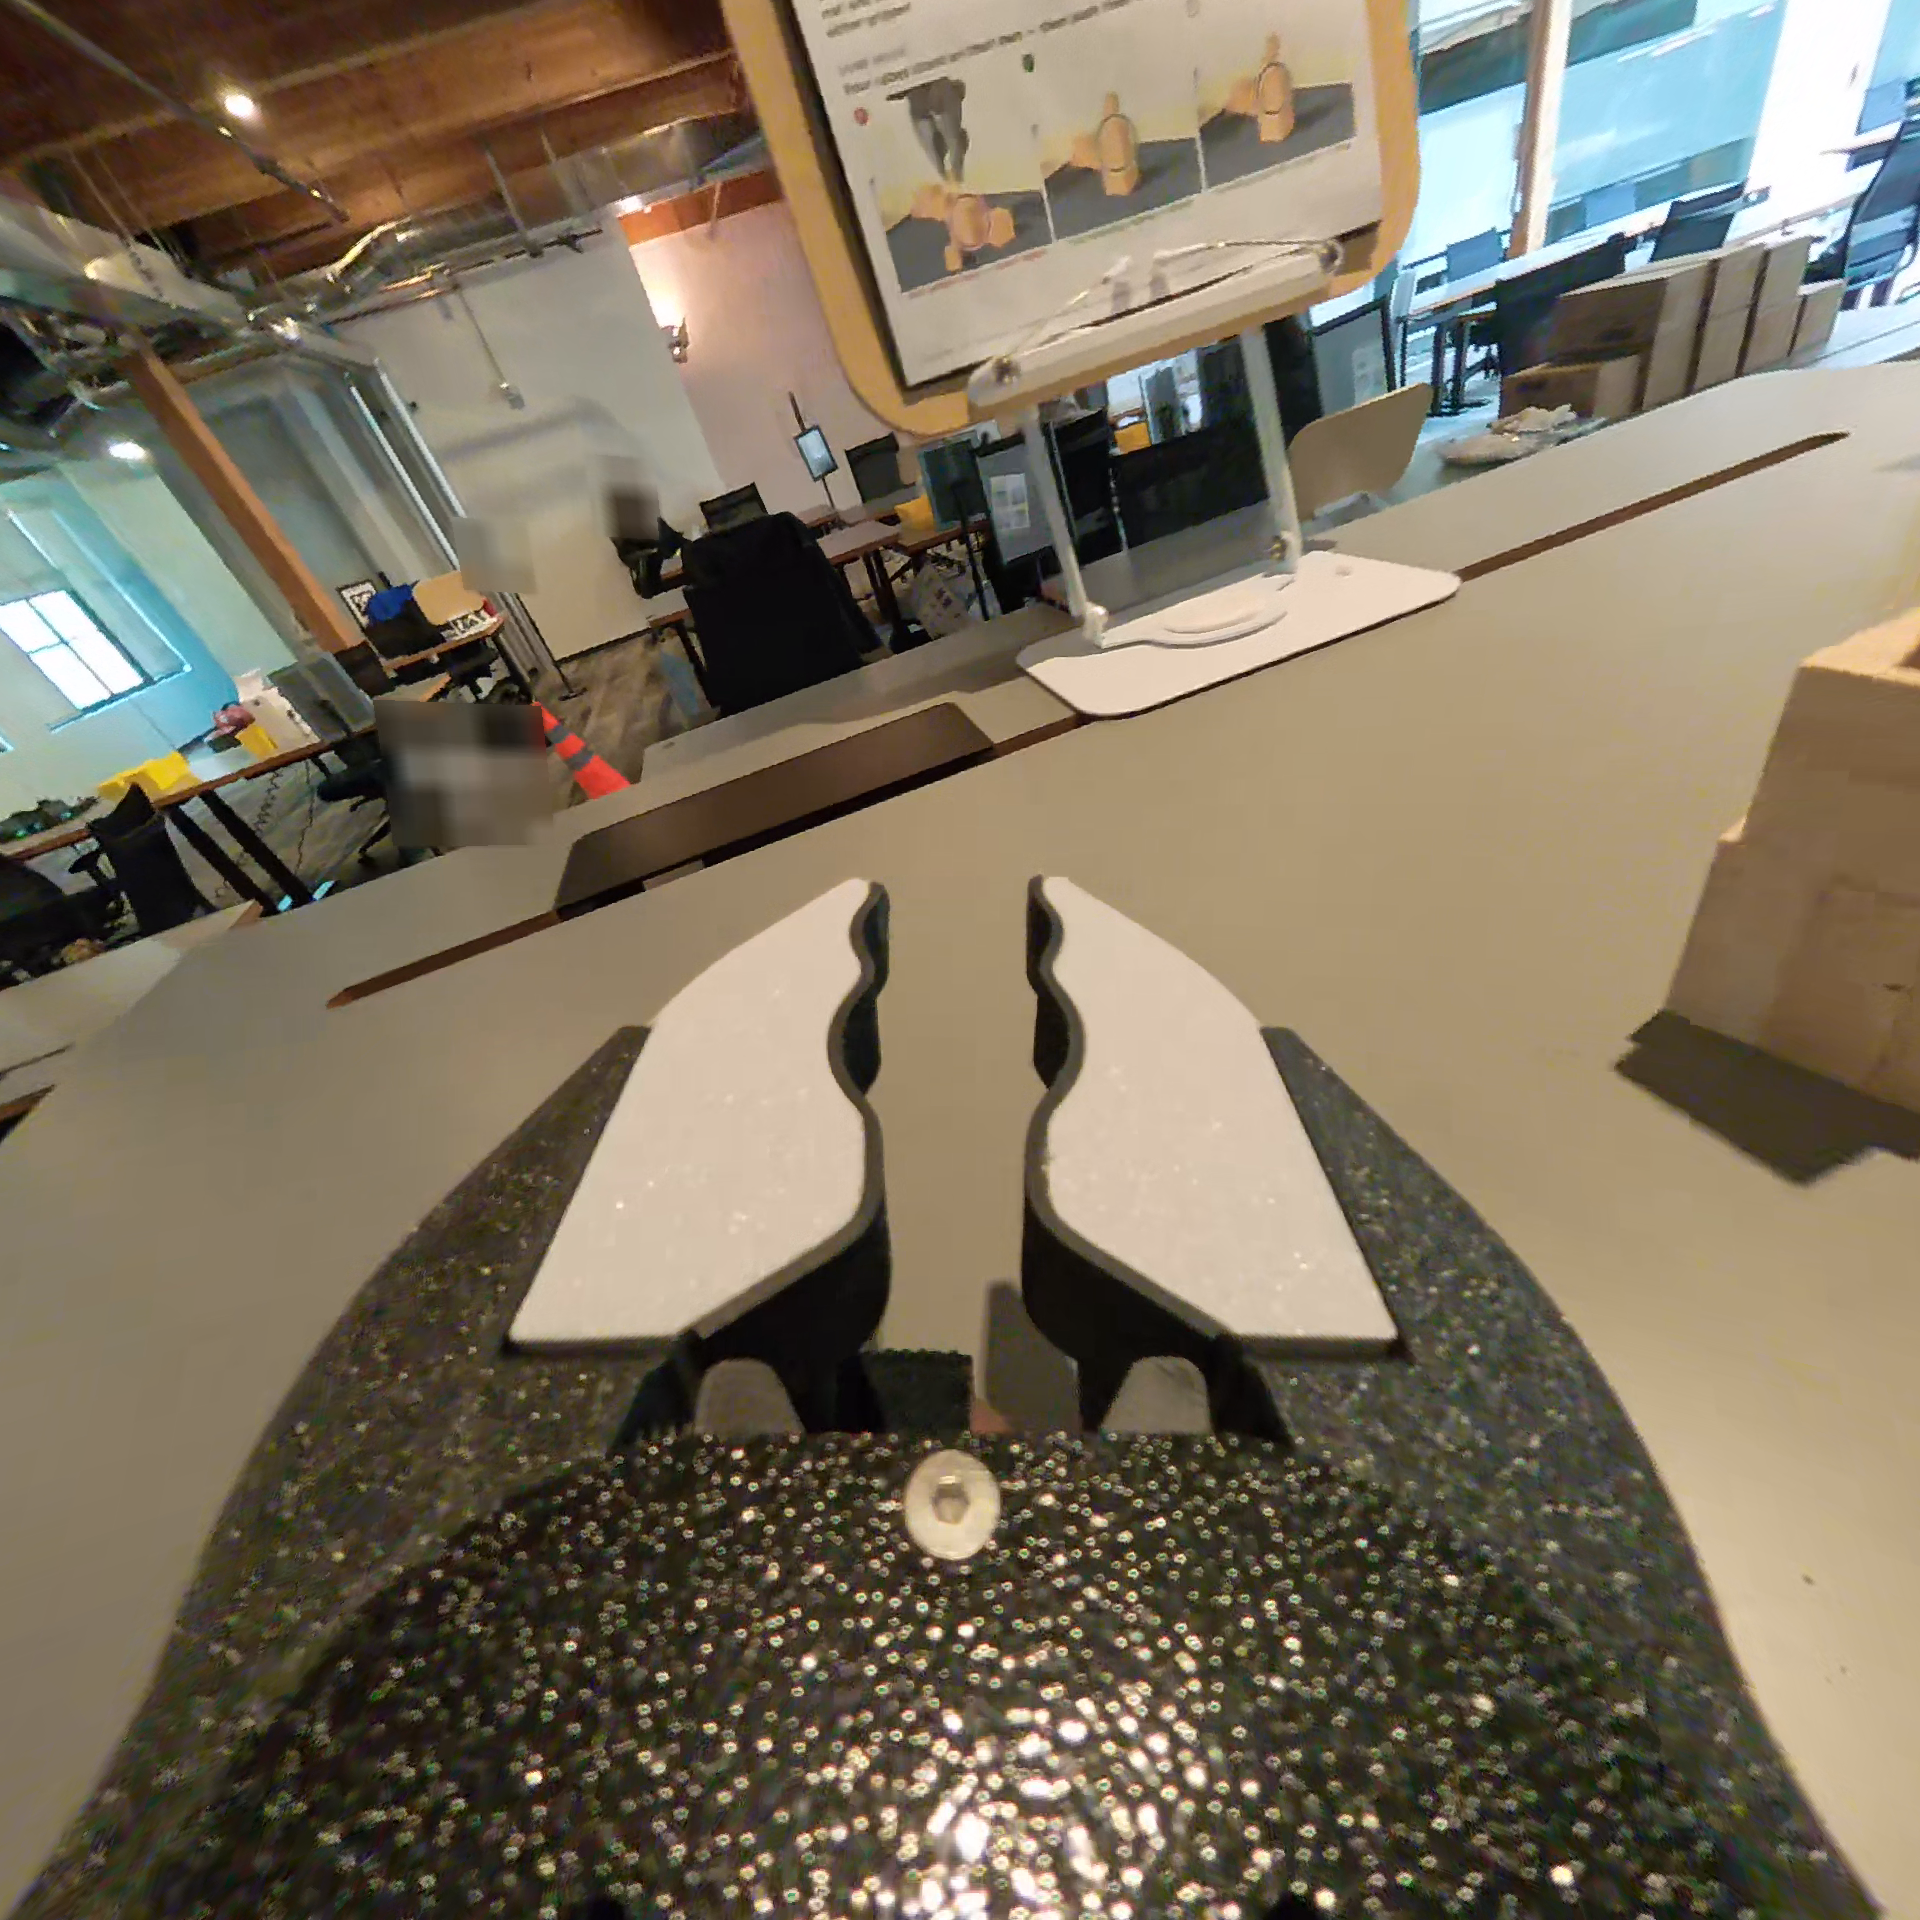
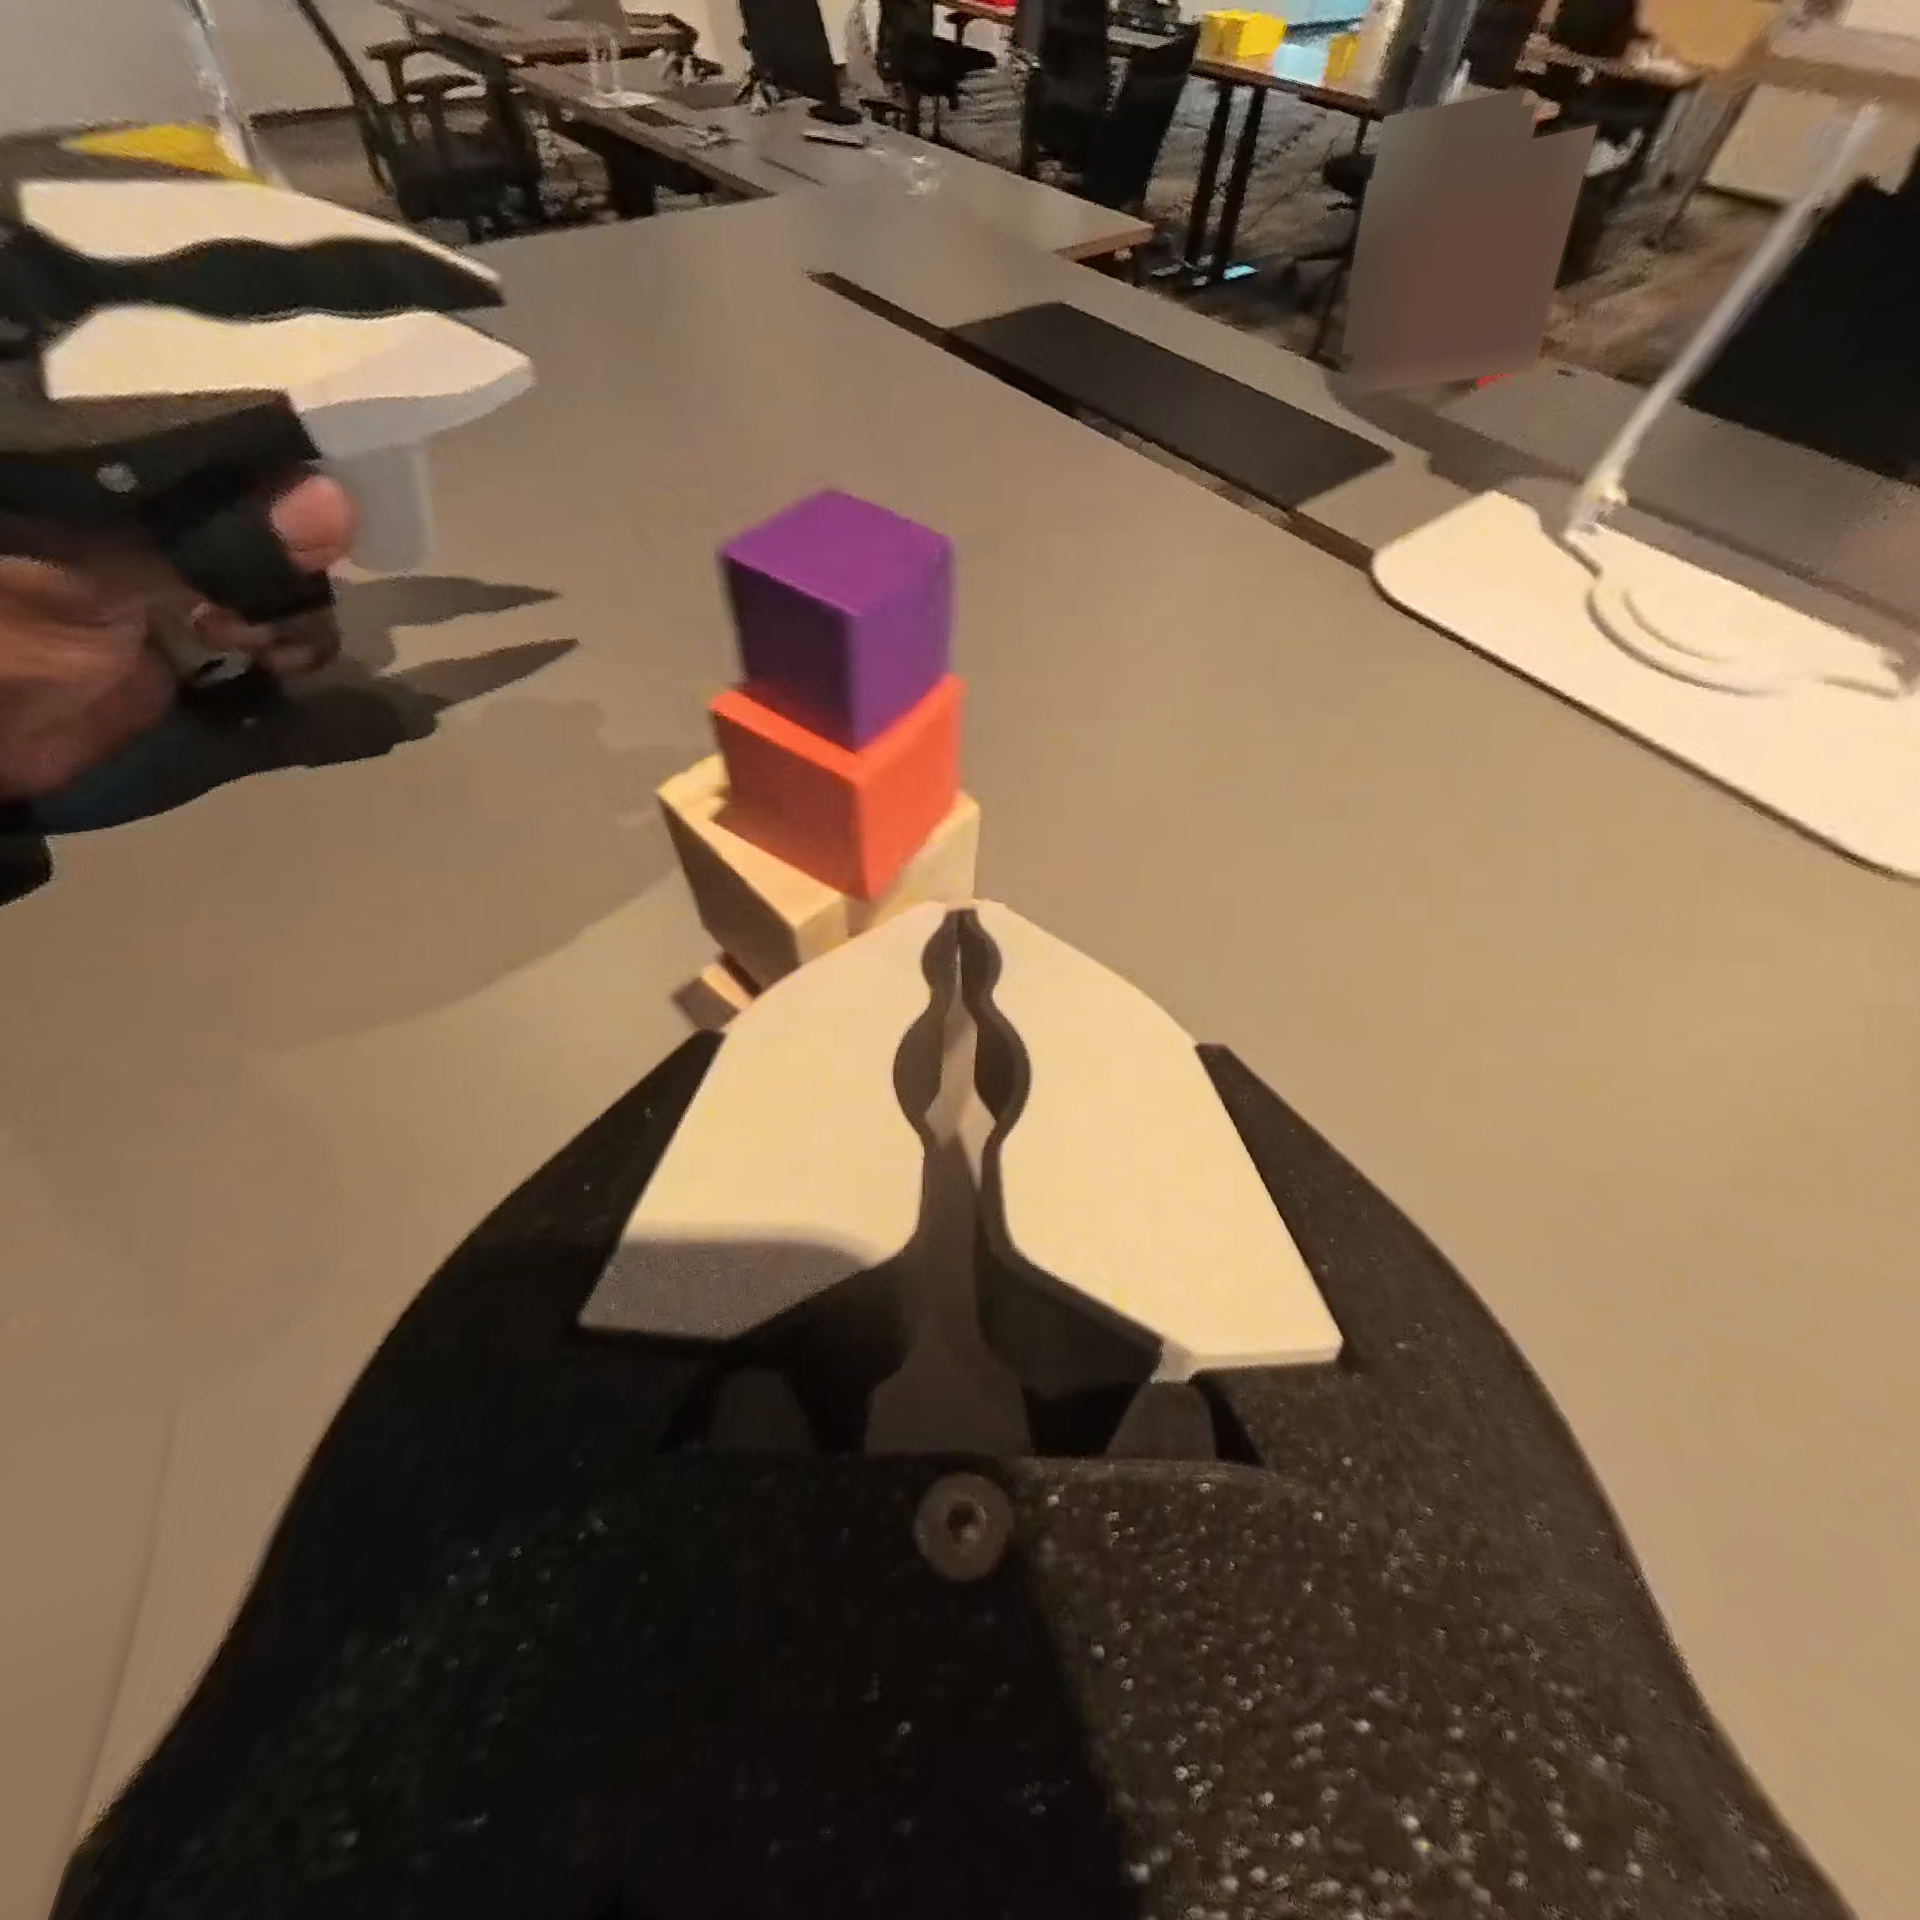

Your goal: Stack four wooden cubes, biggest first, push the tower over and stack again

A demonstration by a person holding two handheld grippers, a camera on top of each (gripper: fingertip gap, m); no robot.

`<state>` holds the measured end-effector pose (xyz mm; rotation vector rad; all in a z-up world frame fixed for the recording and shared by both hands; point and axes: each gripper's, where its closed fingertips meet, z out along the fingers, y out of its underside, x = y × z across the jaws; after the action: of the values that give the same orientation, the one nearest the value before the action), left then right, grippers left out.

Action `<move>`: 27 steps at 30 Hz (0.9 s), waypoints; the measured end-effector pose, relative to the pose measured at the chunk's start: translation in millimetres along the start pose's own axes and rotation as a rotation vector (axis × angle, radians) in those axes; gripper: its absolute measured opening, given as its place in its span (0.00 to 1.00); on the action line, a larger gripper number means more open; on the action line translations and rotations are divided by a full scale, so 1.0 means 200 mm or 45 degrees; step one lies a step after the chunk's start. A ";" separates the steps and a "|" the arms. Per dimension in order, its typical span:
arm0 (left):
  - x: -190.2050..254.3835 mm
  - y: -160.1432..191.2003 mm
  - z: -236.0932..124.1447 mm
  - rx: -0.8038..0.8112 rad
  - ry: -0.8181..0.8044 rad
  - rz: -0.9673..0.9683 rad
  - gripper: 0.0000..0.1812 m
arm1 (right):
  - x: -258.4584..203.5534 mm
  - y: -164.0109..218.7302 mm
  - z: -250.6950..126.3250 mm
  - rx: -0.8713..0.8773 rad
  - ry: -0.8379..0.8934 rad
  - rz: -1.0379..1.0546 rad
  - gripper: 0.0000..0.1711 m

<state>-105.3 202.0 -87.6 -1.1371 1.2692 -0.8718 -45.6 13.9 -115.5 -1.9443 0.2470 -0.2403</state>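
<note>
Four cubes stand stacked on the grey table (image 2: 1247,935), with both grippers close by and neither one holding anything.

The purple cube (image 2: 840,615) tops the tower, sitting on the orange cube (image 2: 842,795), which rests on a pale wooden cube (image 2: 748,883); only a corner of the bottom wooden cube (image 2: 722,987) peeks out behind the right gripper (image 2: 958,920). That gripper's fingers are pressed together, empty, tips right in front of the tower's lower part; I cannot tell if they touch it. The left gripper (image 1: 956,904) hovers over bare table with its fingers parted and empty, the tower off to its right. A white stand base (image 2: 1538,623) lies toward the table's far right edge.
</note>
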 end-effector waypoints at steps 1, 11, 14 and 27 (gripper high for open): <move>-0.01 0.00 0.00 -0.004 0.002 0.004 0.14 | -0.04 -0.02 0.01 0.006 -0.020 -0.040 0.00; -0.16 0.08 -0.03 -0.075 -0.074 0.091 0.14 | -0.12 -0.08 -0.01 0.083 -0.069 -0.161 0.00; -0.23 0.10 -0.04 -0.066 -0.063 0.093 0.14 | -0.08 -0.06 -0.08 0.142 -0.048 -0.126 0.00; -0.57 0.01 -0.21 0.296 -0.033 -0.318 0.16 | 0.06 0.00 -0.23 0.256 0.068 -0.090 0.00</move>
<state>-162.4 304.1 -56.6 -1.1297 0.9876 -1.1542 -45.9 -29.3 -97.2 -1.7509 0.1818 -0.3505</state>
